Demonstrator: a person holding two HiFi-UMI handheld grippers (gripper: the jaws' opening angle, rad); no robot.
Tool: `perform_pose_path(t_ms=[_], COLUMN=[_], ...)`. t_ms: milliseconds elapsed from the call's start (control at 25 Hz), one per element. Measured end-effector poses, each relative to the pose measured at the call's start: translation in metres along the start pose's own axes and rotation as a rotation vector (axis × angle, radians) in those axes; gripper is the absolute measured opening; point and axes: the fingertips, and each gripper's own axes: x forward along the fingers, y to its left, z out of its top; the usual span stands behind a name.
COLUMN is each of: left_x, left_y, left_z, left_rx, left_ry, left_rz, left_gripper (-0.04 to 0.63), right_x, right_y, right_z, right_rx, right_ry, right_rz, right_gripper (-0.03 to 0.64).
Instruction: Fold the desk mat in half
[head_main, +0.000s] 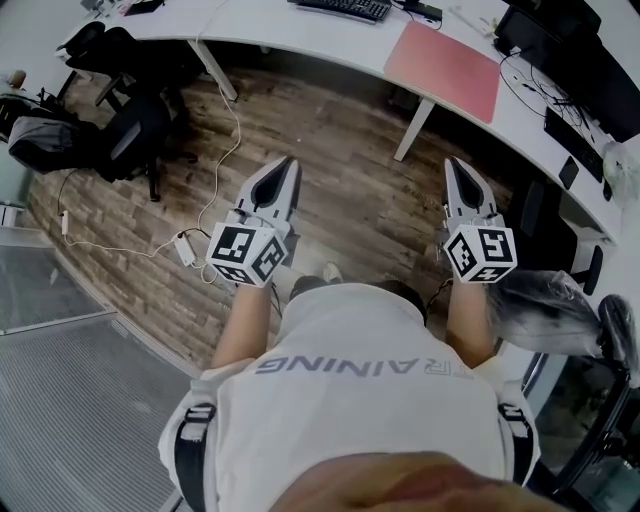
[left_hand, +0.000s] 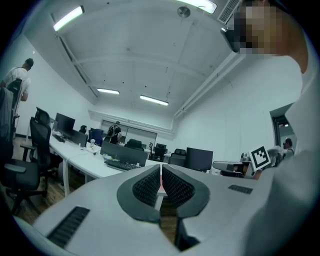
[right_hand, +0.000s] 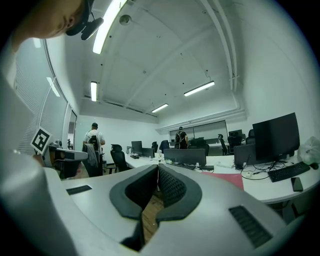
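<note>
Both forearms reach forward, level and parallel, over the floor (head_main: 330, 150), short of the mat (head_main: 445, 68). Left tongs (head_main: 291, 160) and right tongs (head_main: 452, 162) are closed and empty. The mat lies flat on the surface (head_main: 270, 25). Only the gripper views show monitors (right_hand: 275, 137) and a standing person (right_hand: 94, 136), farther off than the mat.

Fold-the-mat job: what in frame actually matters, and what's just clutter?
Job:
- pink desk mat, unfolded on the white desk
- left gripper and right gripper, both shut and empty

Lying about:
- keyboard
- office chair
- power adapter on the floor
</note>
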Motion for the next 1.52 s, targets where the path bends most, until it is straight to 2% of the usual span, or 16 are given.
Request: perform_pose_path(t_ms=[440, 800, 1040, 1200, 1520], left_x=[0.003, 0.047, 0.104, 0.145, 0.246], left_y=[0.051, 0.07, 0.078, 0.084, 0.068], left_z=[-0.007, -0.004, 0.008, 0.011, 0.022], left_rx=[-0.039, -0.029, 0.005, 0.001, 0.033], left_ry=[0.006, 0.017, 0.03, 0.043, 0.059], left_rz=[0.011, 0.009, -0.02, -0.023, -0.089], left_gripper=[0.038, 0.038, 0.038, 0.038, 0.038], right_x=[0.052, 0.101, 0.142, 0.169, 0.215], right_y=[0.021, 0.002, -0.036, -0.068, -0.151], right_z=[-0.011, -0.008, -0.005, -0.005, 0.008], right_rx=[-0.025, -0.029, -0.002, 0.013, 0.043], right_ry=[0.056, 0.06, 0.045, 0.048, 0.034], right_rz=[0.019, 0.046, 0.034, 0.028, -0.004], right_gripper=[0.025, 0.025, 0.025, 0.025, 0.025])
